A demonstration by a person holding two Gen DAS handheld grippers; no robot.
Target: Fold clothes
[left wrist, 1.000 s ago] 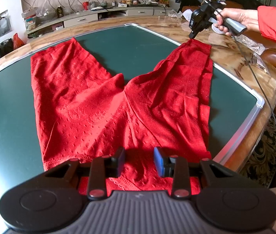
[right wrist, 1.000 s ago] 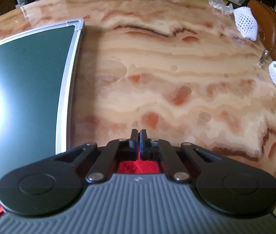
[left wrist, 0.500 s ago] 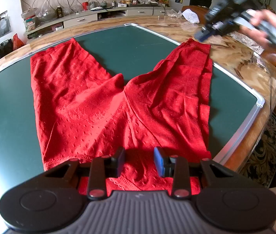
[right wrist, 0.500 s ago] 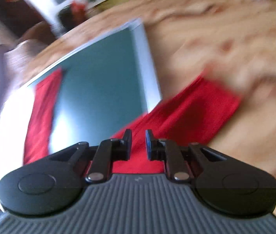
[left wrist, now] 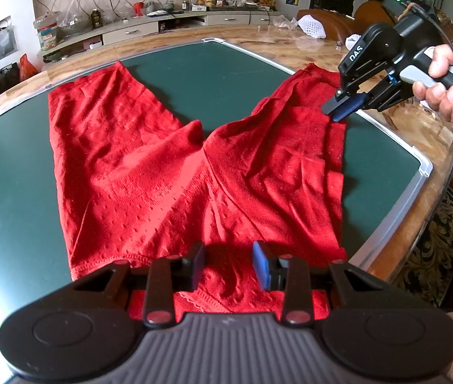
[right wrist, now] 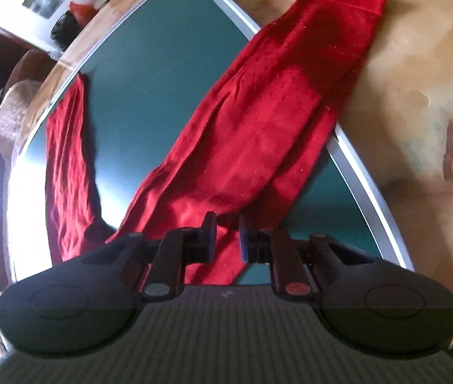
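Note:
Red trousers (left wrist: 162, 176) lie flat on the green mat (left wrist: 210, 73), waistband toward me and legs spread away. My left gripper (left wrist: 228, 265) hovers open over the middle of the waistband, its pads apart with cloth below them. My right gripper (left wrist: 338, 112), held in a hand, points down at the outer edge of the right trouser leg. In the right wrist view the trousers (right wrist: 258, 112) run from the leg's hem on the marble down under the right gripper (right wrist: 228, 236). Its jaws stand a narrow gap apart, and nothing is pinched between them.
The mat (right wrist: 149, 48) has a silver frame (left wrist: 418, 166) and sits on a marble table (left wrist: 418, 134). White foam nets (left wrist: 313, 27) lie at the far edge. A leather chair (left wrist: 370, 9) stands beyond, a sideboard (left wrist: 162, 28) runs along the wall, and a patterned rug (left wrist: 434, 240) covers the floor at right.
My right gripper was shut over red cloth beyond the mat; it has parted its jaws, rolled, and swung back over the right leg. The left gripper has stayed put.

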